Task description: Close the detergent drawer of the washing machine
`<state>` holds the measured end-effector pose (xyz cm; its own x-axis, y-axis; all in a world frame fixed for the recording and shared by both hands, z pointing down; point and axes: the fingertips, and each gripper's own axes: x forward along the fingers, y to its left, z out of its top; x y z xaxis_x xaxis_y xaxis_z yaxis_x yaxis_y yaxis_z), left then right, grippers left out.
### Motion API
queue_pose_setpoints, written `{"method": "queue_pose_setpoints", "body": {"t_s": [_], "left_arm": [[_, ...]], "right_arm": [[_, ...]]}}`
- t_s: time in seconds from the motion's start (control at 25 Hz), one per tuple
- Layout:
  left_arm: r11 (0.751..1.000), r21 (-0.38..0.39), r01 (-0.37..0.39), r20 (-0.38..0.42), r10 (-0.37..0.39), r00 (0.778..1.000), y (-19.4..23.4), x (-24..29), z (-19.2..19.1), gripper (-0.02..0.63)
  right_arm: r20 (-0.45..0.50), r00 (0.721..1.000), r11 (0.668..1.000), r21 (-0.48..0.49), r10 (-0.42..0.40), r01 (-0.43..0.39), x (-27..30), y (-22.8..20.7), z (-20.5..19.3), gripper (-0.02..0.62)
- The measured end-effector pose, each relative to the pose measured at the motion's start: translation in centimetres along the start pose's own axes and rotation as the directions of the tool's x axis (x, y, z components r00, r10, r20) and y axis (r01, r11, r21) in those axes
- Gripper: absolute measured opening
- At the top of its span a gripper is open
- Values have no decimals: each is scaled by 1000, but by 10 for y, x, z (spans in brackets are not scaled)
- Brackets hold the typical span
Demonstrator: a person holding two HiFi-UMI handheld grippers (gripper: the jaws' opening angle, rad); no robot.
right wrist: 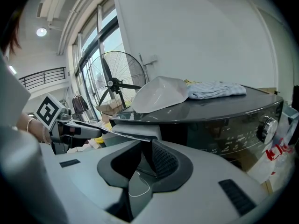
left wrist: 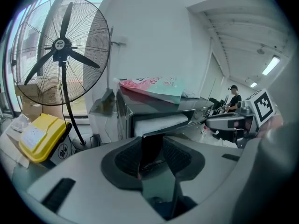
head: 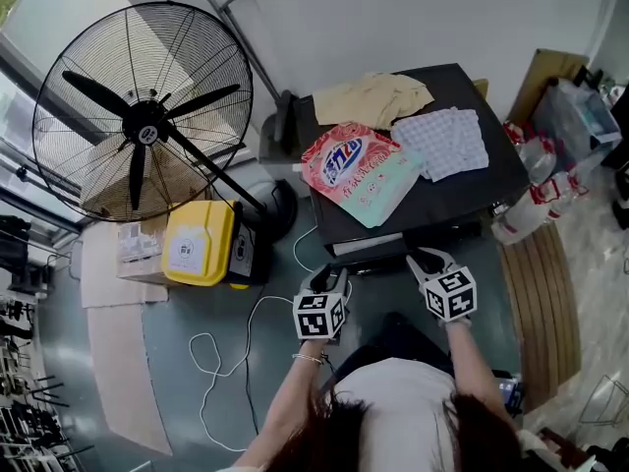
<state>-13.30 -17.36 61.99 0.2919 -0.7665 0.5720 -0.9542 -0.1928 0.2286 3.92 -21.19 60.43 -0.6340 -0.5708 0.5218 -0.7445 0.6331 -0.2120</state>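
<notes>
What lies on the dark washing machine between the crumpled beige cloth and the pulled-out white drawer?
A pink and mint-green detergent pouch, lying flat between the beige cloth and the white drawer; the head view shows it.

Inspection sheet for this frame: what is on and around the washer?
Surface: washer top, dark, partly covered.
Job's things: drawer stands pulled out at the front.
Clutter: detergent bag, beige cloth and checked cloth lie on top.
Grippers: left gripper and right gripper near the drawer front, jaws apart, nothing gripped.
Cables: white cable loops over the floor.
Surroundings: fan, yellow bin, bottles.
</notes>
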Motion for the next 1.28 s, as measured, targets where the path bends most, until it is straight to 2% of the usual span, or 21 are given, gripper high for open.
{"method": "queue_pose_setpoints", "body": {"t_s": [0.56, 0.92, 1.28], "left_arm": [[999, -11, -51, -6, 51, 999, 10, 15, 17, 146], [996, -43, -76, 0, 77, 997, 17, 20, 22, 146], [993, -62, -96, 9, 96, 995, 19, 23, 22, 153]], "right_arm": [[5, 1000, 1000, 1, -7, 7, 16, -10, 15, 91], [8, 999, 999, 15, -46, 46, 25, -12, 21, 97], [12, 996, 995, 47, -89, 89, 26, -18, 21, 137]]}}
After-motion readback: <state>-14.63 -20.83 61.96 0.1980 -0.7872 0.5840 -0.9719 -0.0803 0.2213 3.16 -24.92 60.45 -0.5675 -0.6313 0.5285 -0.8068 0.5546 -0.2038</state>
